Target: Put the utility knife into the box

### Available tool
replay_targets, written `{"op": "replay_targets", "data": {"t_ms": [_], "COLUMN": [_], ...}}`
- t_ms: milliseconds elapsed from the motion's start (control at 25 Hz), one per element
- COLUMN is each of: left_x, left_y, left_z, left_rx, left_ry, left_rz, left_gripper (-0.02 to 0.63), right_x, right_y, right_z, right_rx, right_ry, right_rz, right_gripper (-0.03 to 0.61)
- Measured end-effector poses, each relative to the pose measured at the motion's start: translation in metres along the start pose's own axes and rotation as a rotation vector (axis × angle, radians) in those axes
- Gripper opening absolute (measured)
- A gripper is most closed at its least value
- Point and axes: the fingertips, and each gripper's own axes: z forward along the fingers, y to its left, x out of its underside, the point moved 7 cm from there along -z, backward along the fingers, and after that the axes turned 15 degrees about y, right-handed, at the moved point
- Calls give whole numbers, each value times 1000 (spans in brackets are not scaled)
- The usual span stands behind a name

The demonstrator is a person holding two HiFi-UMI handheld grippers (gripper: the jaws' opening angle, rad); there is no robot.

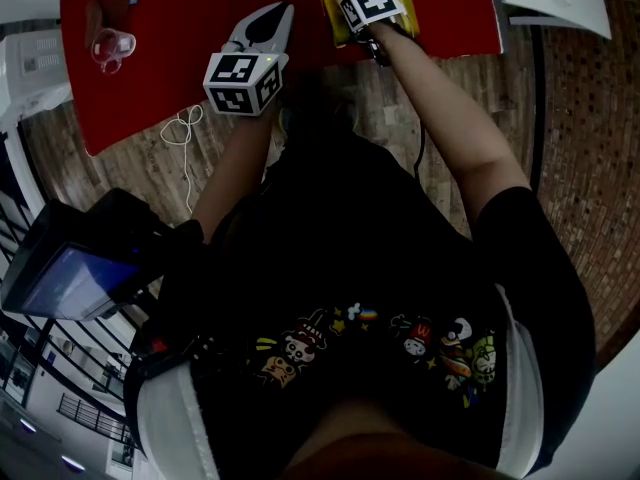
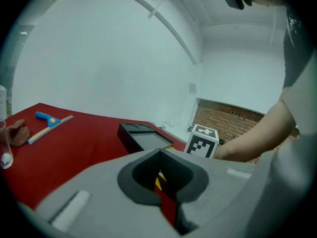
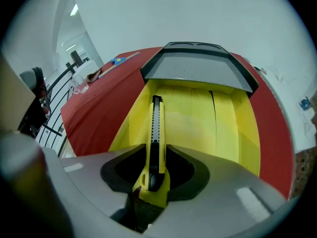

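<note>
Surface (image 1: 180, 58) covered in red runs across the top of the head view, above a brick-patterned floor (image 1: 590, 138), with the person's two forearms reaching up to it. Toward its right side lies the box (image 3: 233, 128), yellow inside, with its dark grey lid (image 3: 198, 66) swung open at the far end. The right hand-held gripper (image 3: 157, 155) points steeply down into the open box. Its jaws stand apart around the rear end of the utility knife (image 3: 156, 128), and a dark gap shows beside the knife's butt on the left, so the pads do not appear to clamp it. The knife is yellow with a black slider. It stretches away from the jaws over the yellow interior, along the left part of the box, its tip toward the lid. Whether it lies flat on the bottom I cannot tell. The left hand-held gripper (image 1: 272, 23) hovers over the red cover just left of the box, near the surface's front edge, jaws together with nothing between them. Farther left on the surface lie a blue-handled flat tool (image 2: 49, 120) and a small clear plastic piece (image 1: 112, 48).
</note>
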Motion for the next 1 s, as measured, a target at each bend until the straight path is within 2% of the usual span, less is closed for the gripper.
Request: {"op": "replay_targets", "data": {"t_ms": [160,280,480,600,680,840,1000], "left_x": [-2,-2,-18,-38,-46,-57,-62], "left_y": [-1,-9,-42,-66,-86,-123,-130], "left_z": [-1,0,-8,-23,-34,-54,-62], "left_rx": [-3,-3,3,13,15,11,5], "left_ry": [13,19,4,-28,-58,-118,-155], "left_rz": [18,43,93,131,162,228,239], "left_gripper": [2,2,2,2,2,2,2], "right_x": [1,12,56,93,122,176,187], "right_y": [0,0,3,8,10,17,20], "right_z": [-13,-38,-122,-181,-214,-266,-280], "right_rx": [-22,-58,-108,-105,-78,55,102], "right_ry": [-81,-193,-469,-648,-783,-1041,-1106], "right_rz": [18,42,72,80,71,-10,-33], "right_gripper": [155,137,99,51,26,25,23]}}
